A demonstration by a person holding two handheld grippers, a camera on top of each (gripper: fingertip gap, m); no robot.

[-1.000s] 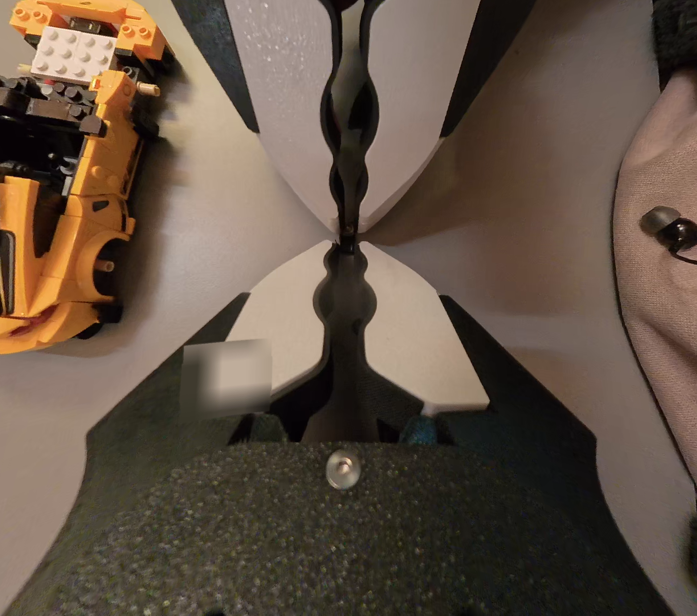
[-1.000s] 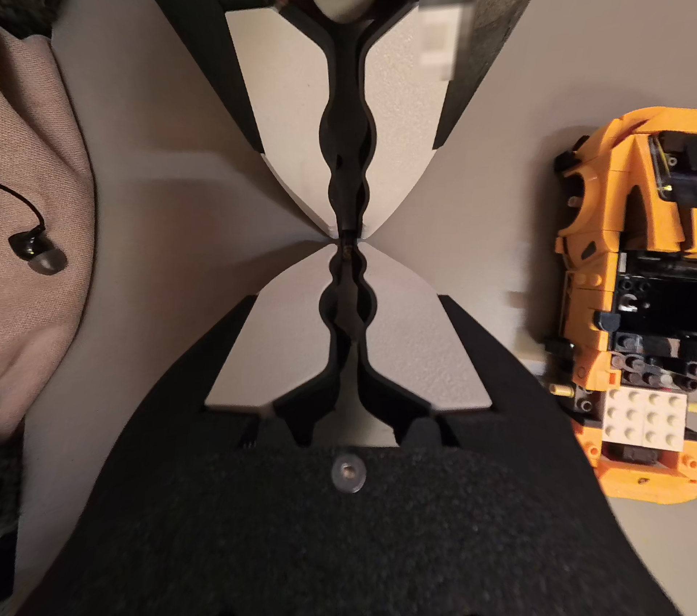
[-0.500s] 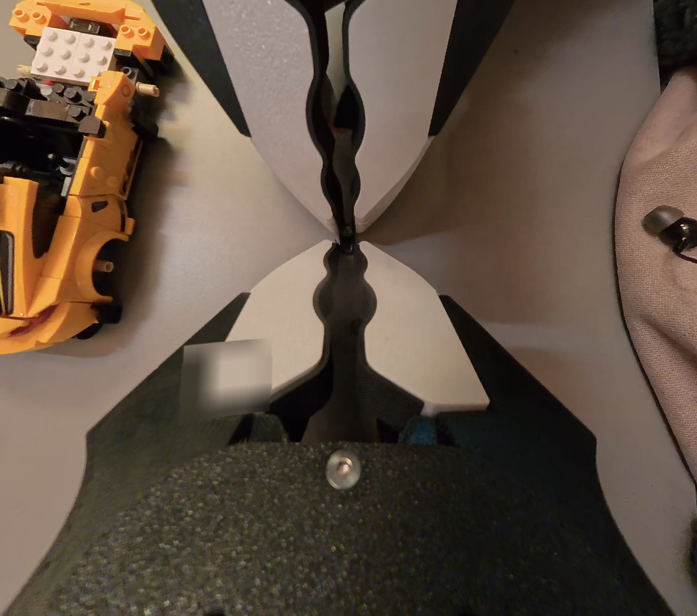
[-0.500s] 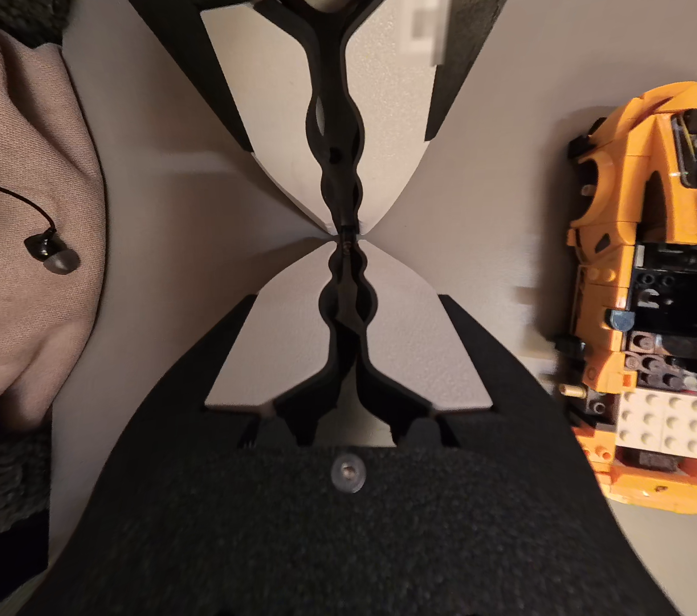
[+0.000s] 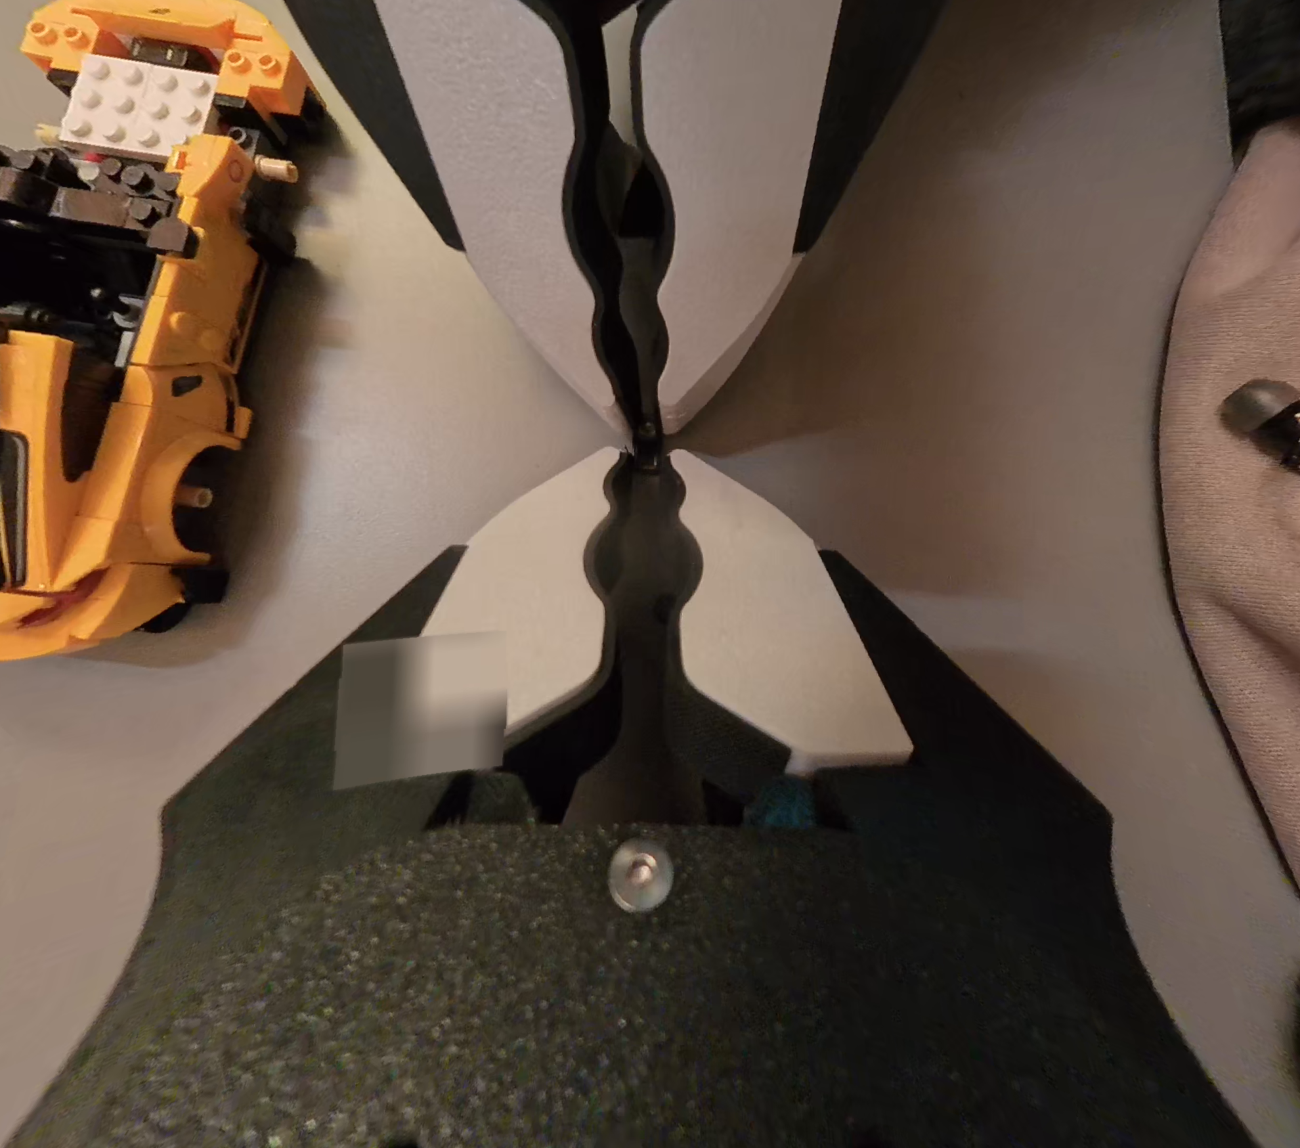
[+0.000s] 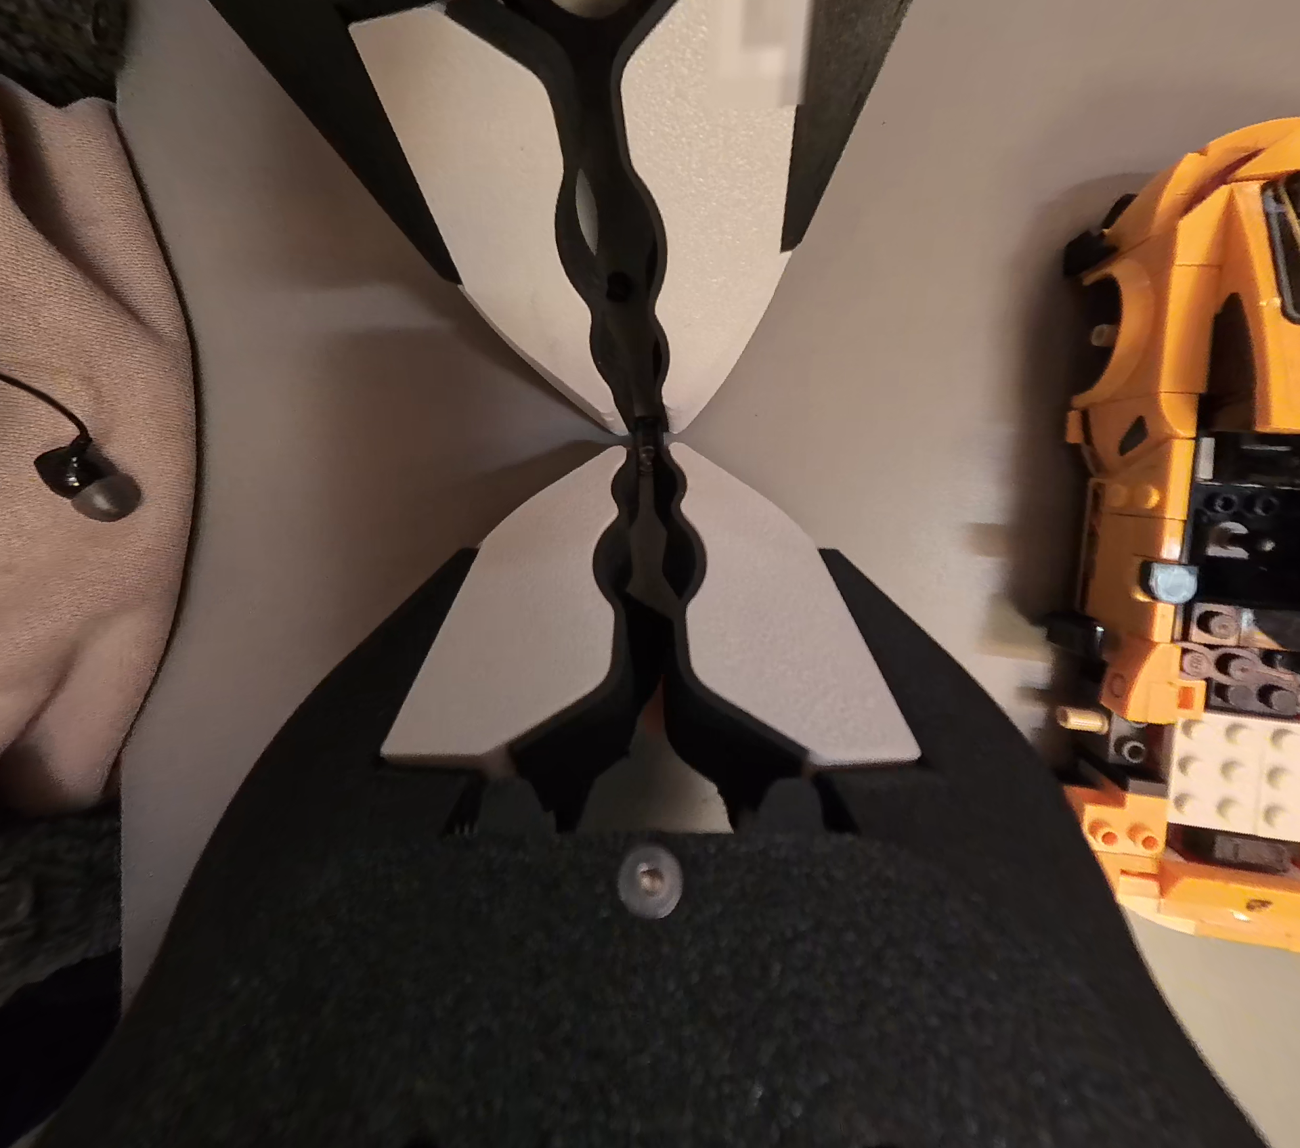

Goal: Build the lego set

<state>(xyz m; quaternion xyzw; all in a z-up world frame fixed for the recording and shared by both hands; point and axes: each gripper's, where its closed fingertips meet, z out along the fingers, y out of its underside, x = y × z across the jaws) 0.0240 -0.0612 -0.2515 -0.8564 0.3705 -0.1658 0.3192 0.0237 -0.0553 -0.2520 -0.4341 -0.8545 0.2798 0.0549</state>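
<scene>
Orange studded lego car (image 5: 119, 298) beside tip-to-tip grippers.

Right gripper (image 6: 647, 446): tips closed on a tiny dark piece (image 6: 646, 438), meeting the left gripper (image 6: 644, 421) tip to tip. Orange lego car (image 6: 1189, 587): right, on grey table (image 6: 879, 341). Earbud (image 6: 88, 485): left, on beige cloth (image 6: 77, 341)

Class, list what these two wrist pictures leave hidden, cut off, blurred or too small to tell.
- Orange brick-built car: left edge crops it in the left wrist view; right edge crops it in the right wrist view.
- Tiny dark piece pinched between both grippers' tips: too small to identify.
- Black earbud: right edge crops it, left wrist view.
</scene>
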